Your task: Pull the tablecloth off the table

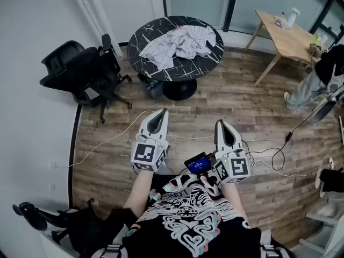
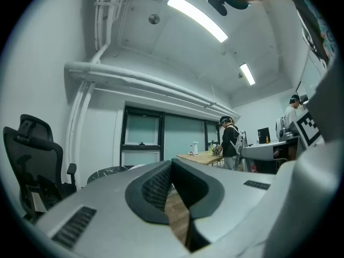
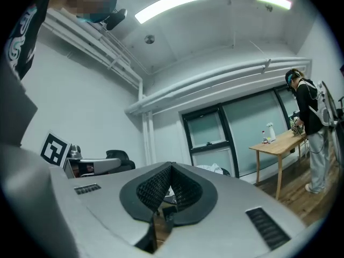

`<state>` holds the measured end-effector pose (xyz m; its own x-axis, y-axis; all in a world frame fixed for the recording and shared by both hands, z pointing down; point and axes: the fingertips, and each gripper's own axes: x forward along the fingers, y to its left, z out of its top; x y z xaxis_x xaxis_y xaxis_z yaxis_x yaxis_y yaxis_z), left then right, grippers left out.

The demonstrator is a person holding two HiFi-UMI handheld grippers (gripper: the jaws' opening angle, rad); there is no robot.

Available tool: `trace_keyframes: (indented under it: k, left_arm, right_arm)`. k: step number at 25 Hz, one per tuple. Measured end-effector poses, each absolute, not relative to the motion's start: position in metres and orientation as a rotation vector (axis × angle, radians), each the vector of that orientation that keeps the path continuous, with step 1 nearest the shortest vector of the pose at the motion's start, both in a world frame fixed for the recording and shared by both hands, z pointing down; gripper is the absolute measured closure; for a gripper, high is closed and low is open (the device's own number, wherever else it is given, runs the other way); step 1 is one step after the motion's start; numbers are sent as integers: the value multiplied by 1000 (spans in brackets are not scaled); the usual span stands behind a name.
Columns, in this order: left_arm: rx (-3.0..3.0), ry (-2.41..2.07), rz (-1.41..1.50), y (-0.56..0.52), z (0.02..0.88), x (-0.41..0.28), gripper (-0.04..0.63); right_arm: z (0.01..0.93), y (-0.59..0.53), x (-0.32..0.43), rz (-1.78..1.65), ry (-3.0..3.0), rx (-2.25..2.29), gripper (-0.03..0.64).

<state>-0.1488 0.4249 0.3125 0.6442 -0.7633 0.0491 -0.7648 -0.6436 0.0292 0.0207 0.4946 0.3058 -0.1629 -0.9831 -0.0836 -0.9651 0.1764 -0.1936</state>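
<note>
A crumpled grey-white tablecloth lies bunched on a round black marble-pattern table at the far middle of the head view. My left gripper and right gripper are held level close to the person's body, well short of the table. Both are shut with nothing between their tips. In the left gripper view the jaws meet at the tips, and the table edge shows low behind them. In the right gripper view the gripper is shut too, with a bit of the cloth beyond it.
A black office chair stands left of the table. A wooden table with a spray bottle is at the far right, with a person beside it. Cables trail across the wooden floor. Another chair base sits near left.
</note>
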Motion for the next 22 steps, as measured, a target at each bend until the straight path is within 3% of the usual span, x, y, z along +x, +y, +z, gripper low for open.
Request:
trace_keyframes:
  k: [17,22]
  left_arm:
    - [2807,-1171,-42,415,312,-121,581]
    - [2786,-1095,-258,390,297,-120,586]
  right_arm:
    - [316,477,45,-287,2234,-1850,601]
    - [319,451,42,-255,2298,-1836,600]
